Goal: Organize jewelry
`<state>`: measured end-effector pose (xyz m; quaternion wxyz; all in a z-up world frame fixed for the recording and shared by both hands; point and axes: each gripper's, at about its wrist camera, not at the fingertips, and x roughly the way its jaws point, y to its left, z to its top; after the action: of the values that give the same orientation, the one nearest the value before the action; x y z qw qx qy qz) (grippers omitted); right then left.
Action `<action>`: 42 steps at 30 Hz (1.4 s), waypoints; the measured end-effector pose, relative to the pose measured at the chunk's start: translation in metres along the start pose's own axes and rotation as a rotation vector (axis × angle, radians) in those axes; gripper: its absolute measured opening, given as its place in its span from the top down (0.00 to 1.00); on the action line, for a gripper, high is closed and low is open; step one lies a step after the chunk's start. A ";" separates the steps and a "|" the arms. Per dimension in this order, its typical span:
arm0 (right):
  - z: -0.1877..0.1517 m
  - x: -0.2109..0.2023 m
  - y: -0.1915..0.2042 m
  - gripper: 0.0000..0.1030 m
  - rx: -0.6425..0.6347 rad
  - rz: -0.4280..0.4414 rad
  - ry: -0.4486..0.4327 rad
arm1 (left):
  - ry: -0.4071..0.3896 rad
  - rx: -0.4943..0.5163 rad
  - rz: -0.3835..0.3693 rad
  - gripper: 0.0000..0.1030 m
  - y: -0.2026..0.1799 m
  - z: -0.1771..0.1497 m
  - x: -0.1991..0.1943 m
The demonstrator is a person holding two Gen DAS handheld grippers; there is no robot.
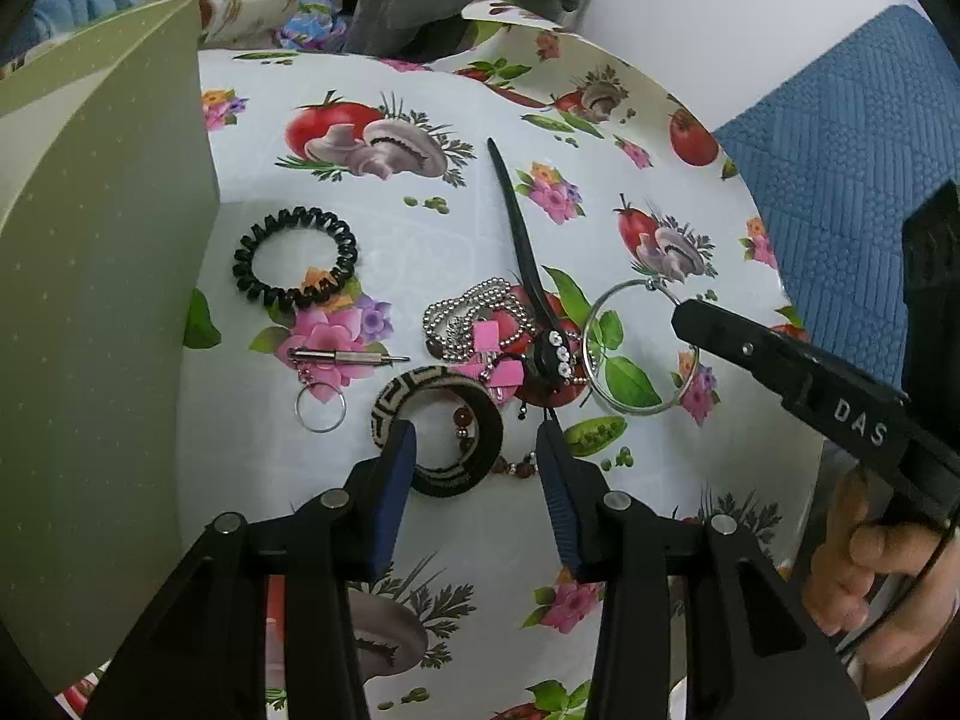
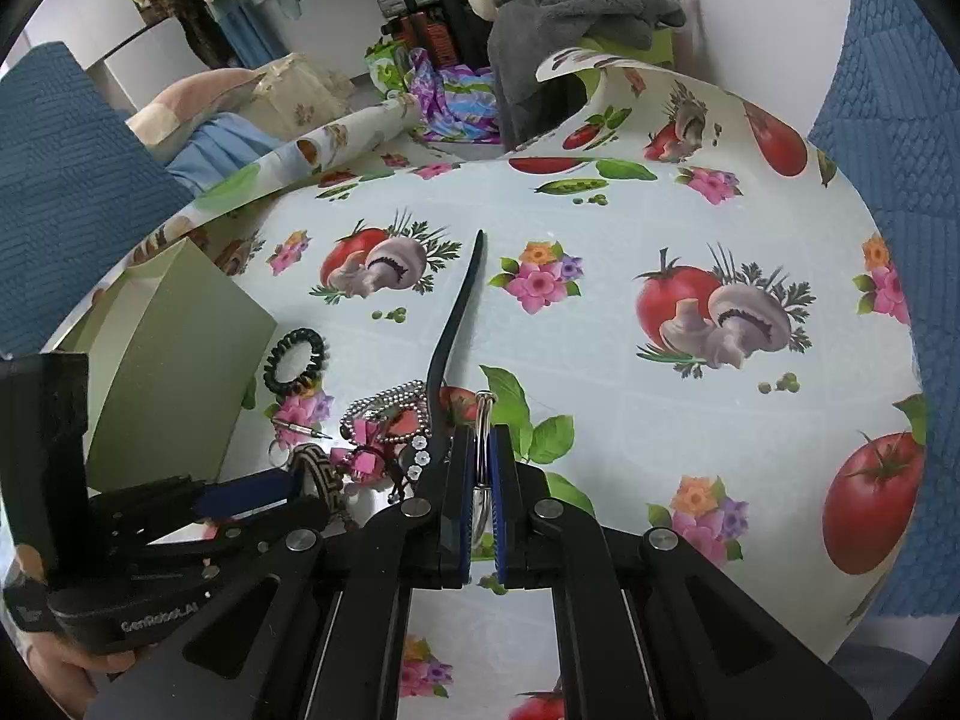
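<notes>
Jewelry lies in a loose pile on the vegetable-print tablecloth (image 1: 480,96). My left gripper (image 1: 477,438) is open over a black-and-white patterned bangle (image 1: 438,384); its left finger covers the bangle's near-left rim and the right finger stands just outside it. My right gripper (image 2: 480,435) is shut on a thin silver hoop (image 2: 483,414), seen edge-on between the pads. In the left wrist view that hoop (image 1: 600,372) lies flat, with the right gripper (image 1: 681,318) on its far-right rim. A long black hair stick (image 1: 516,222) crosses a silver bead chain (image 1: 468,306) and a pink bow (image 1: 498,366).
A green box (image 1: 90,300) stands open-sided at the left. Beside it lie a black spiral hair tie (image 1: 294,258) and a small screwdriver on a key ring (image 1: 342,357). Brown beads (image 1: 516,469) show under the bangle. Blue fabric (image 1: 840,150) borders the table's right edge.
</notes>
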<state>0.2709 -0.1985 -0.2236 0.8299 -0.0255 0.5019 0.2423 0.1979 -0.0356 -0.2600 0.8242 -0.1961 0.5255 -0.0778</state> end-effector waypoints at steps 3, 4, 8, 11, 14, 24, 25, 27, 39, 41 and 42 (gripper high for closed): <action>0.000 0.000 -0.001 0.97 0.001 -0.003 0.001 | -0.009 0.001 -0.012 0.68 -0.001 0.000 0.001; 0.000 0.000 -0.001 0.97 0.001 -0.004 0.001 | -0.010 0.003 -0.016 0.70 -0.003 0.000 0.002; -0.002 0.000 -0.001 0.97 -0.004 -0.008 0.004 | -0.005 0.020 0.000 0.85 -0.008 -0.001 0.010; -0.004 -0.001 0.002 0.97 -0.007 -0.002 0.013 | 0.013 0.012 0.005 0.92 -0.007 -0.001 0.016; -0.007 -0.003 0.006 0.97 -0.006 -0.017 0.017 | -0.001 0.015 0.003 0.93 -0.008 0.001 0.010; -0.002 -0.023 0.014 0.97 0.002 -0.062 -0.020 | -0.054 0.031 -0.028 0.94 -0.016 0.026 -0.036; -0.001 -0.025 0.016 0.97 -0.001 -0.067 -0.024 | -0.058 0.032 -0.028 0.94 -0.016 0.028 -0.041; 0.003 -0.031 0.019 0.97 0.001 -0.072 -0.030 | -0.065 0.034 -0.026 0.94 -0.017 0.033 -0.052; 0.052 -0.099 0.067 0.97 0.004 -0.058 -0.154 | -0.138 0.081 0.036 0.93 -0.019 0.080 -0.146; 0.064 -0.110 0.079 0.97 -0.001 -0.042 -0.176 | -0.154 0.093 0.046 0.93 -0.017 0.088 -0.161; 0.068 -0.112 0.082 0.97 -0.002 -0.037 -0.183 | -0.155 0.095 0.052 0.93 -0.015 0.090 -0.166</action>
<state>0.2489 -0.1489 -0.0783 0.8765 -0.0134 0.4233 0.2289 0.2078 0.0277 -0.0814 0.8726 -0.1486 0.4606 -0.0658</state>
